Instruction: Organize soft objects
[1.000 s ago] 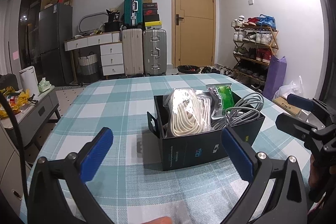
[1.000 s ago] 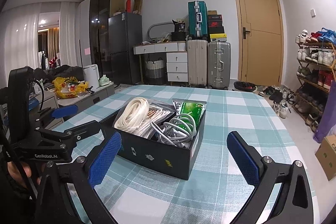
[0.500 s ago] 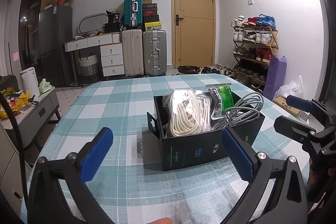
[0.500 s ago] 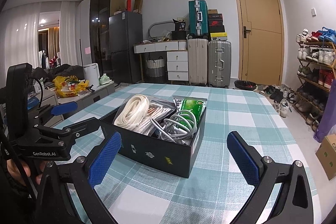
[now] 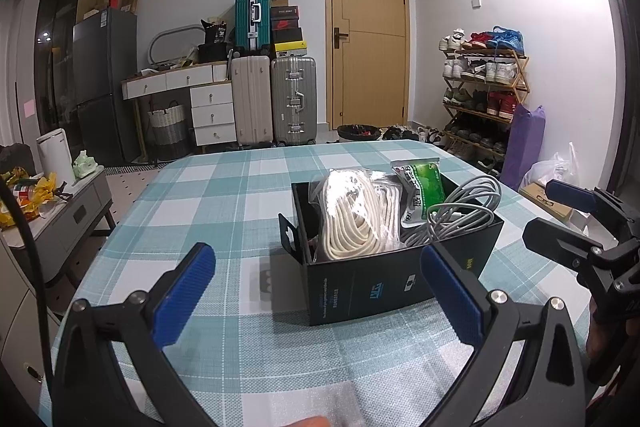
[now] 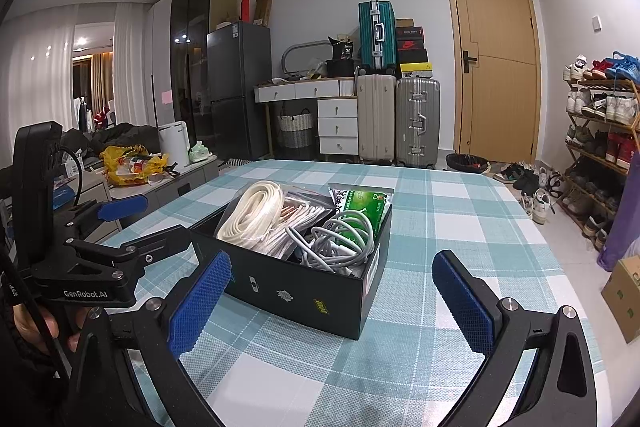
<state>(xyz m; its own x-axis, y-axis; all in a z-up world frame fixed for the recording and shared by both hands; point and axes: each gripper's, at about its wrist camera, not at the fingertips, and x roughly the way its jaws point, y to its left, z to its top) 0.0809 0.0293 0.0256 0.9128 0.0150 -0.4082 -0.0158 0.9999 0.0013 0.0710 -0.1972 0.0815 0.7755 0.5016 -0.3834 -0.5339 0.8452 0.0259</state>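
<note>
A black box (image 5: 380, 287) (image 6: 304, 291) stands on the checked tablecloth (image 5: 224, 195) (image 6: 448, 211). It holds a bagged coil of white rope (image 5: 352, 219) (image 6: 256, 215), a green packet (image 5: 424, 187) (image 6: 364, 203) and a grey cable bundle (image 5: 460, 219) (image 6: 340, 243). My left gripper (image 5: 318, 295) (image 6: 136, 223) is open, held back from the box's near side, nothing between its fingers. My right gripper (image 6: 332, 303) (image 5: 560, 219) is open too, off the box's right corner and apart from it.
Suitcases (image 5: 276, 99), a white drawer desk (image 5: 192, 95) and a wooden door (image 5: 368, 39) line the far wall. A shoe rack (image 5: 484, 95) and a purple bag (image 5: 524, 143) stand right of the table. A low grey cabinet (image 5: 60, 219) sits left.
Both grippers have stayed open. The right gripper has sunk slightly in the left wrist view. The box and its contents have not moved.
</note>
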